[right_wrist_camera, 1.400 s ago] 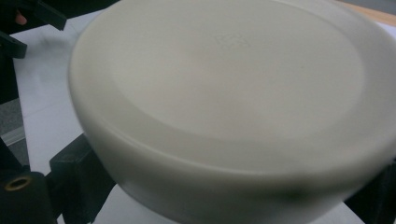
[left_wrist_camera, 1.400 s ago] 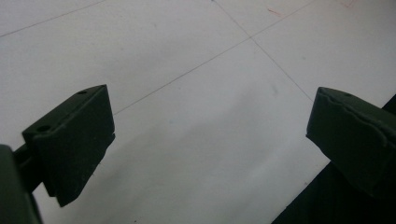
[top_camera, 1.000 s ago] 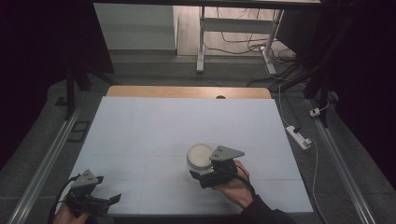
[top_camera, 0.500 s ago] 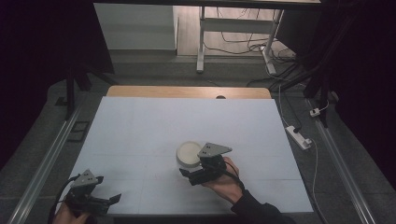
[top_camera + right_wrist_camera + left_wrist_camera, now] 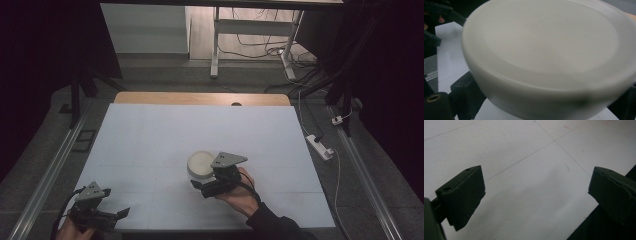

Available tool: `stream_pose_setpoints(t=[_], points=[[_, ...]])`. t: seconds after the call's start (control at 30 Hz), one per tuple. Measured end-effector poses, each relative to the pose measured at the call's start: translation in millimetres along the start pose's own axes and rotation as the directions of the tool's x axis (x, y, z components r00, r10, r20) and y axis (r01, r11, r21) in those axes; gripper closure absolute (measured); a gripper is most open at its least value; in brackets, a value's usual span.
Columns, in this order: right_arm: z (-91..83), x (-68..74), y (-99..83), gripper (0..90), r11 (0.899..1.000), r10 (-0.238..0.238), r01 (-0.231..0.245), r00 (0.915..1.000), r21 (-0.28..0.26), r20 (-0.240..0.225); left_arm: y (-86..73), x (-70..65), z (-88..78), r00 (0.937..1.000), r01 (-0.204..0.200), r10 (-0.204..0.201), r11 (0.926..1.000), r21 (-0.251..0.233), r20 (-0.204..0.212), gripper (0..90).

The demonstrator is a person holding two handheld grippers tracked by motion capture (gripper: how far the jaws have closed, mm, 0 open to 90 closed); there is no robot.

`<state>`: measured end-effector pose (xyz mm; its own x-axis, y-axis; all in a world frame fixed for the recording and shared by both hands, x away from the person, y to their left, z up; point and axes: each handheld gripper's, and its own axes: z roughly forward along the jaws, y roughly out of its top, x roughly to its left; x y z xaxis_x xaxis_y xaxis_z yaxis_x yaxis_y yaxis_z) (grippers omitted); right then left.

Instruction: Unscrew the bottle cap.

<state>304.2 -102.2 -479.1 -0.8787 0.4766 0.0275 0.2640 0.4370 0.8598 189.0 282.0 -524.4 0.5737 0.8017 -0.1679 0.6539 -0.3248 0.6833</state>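
A round cream-white bowl (image 5: 201,163) stands bottom up, a little right of the middle of the white table (image 5: 150,135). A faint square stamp marks its flat base. My right gripper (image 5: 204,183) reaches in from the near right, held by a hand. In the right gripper view the bowl (image 5: 544,50) is very close, with a black jaw against each side of its wall, so the right gripper (image 5: 544,102) is shut on it. My left gripper (image 5: 116,215) is at the near left corner. In the left gripper view the left gripper (image 5: 534,192) stands open above bare tabletop beside the table's edge.
A wooden strip (image 5: 200,98) borders the table's far edge. Metal rails (image 5: 55,165) run along both sides on the grey floor. A white power strip (image 5: 319,146) and cables lie on the floor at the right. A white stand (image 5: 215,45) rises behind the table.
My right gripper and the bowl have moved together a short way to the left. The left gripper has stayed at the near left corner.
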Motion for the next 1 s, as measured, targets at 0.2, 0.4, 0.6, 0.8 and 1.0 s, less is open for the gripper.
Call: stream_pose_setpoints(t=[0.2, 0.4, 0.6, 0.8, 1.0], points=[[0.2, 0.4, -0.2, 6.9, 1.000, -0.007, 0.007, 0.9999, 0.000, -0.009, 8.7, 0.8, 0.0, 0.9981, -0.028, 0.031, 0.9981, -0.055, 0.054, 1.5], [-0.8, 0.4, 0.3, 6.9, 1.000, -0.011, 0.011, 0.9998, -0.003, -0.015, 19.7, -3.9, 3.0, 0.9931, -0.064, 0.073, 0.9935, -0.094, 0.092, 1.1], [-1.9, 2.1, 0.6, 6.9, 1.000, -0.021, 0.021, 0.9995, -0.007, -0.022, 39.6, -14.3, 10.4, 0.9813, -0.132, 0.146, 0.9853, -0.108, 0.126, 0.2], [-2.5, 4.8, 0.9, 6.9, 1.000, -0.027, 0.026, 0.9991, -0.010, -0.033, 58.8, -19.3, 13.5, 0.9726, -0.166, 0.183, 0.9786, -0.122, 0.144, 0.0], [-1.9, 7.7, 0.6, 6.9, 0.999, -0.035, 0.034, 0.9984, -0.007, -0.045, 82.4, -26.3, 21.8, 0.9612, -0.204, 0.224, 0.9697, -0.135, 0.160, 0.0]])
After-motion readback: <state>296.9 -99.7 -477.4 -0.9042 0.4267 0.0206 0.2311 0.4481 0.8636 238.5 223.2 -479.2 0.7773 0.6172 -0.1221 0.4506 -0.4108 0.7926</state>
